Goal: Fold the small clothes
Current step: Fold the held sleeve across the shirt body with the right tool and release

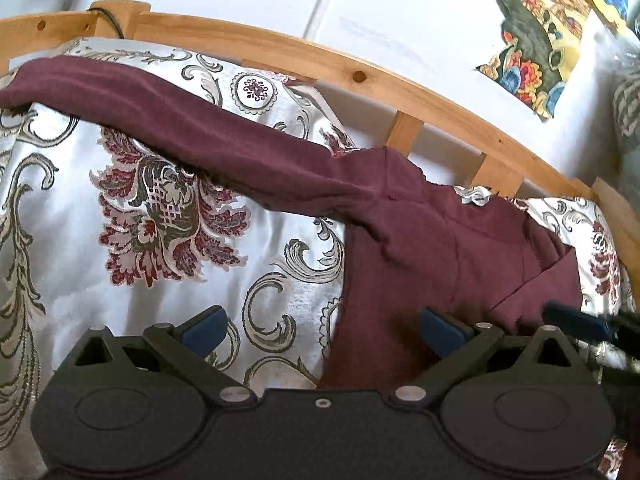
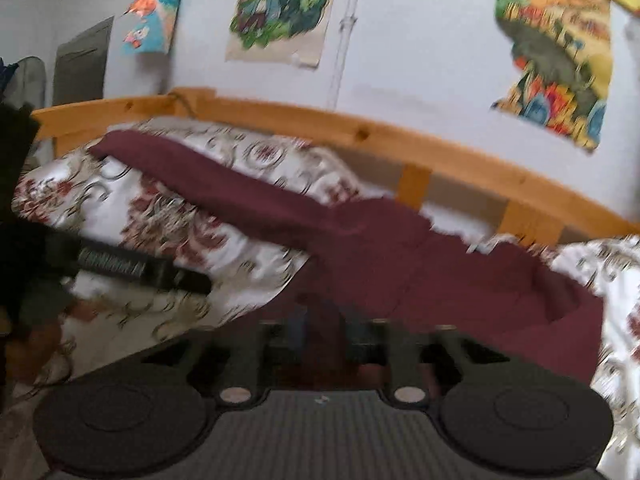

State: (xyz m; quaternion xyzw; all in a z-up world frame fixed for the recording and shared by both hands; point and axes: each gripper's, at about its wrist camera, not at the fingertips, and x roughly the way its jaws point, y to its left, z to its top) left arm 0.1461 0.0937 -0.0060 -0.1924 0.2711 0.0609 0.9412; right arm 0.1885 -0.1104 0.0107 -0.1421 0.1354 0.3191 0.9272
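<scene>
A maroon garment (image 1: 420, 240) lies on a patterned bedspread (image 1: 80, 240), one long sleeve or leg stretching to the far left (image 1: 120, 92). My left gripper (image 1: 324, 330) is open, its blue pads wide apart, just above the garment's near left edge. In the blurred right wrist view the garment (image 2: 400, 260) runs across the bed, and my right gripper (image 2: 320, 332) is shut on a fold of its near edge. The right gripper also shows at the right edge of the left wrist view (image 1: 580, 320), on the cloth.
A curved wooden bed rail (image 1: 320, 60) runs behind the bedspread, with a white wall and colourful posters (image 2: 556, 64) beyond. The left gripper's body (image 2: 132, 268) shows at the left of the right wrist view.
</scene>
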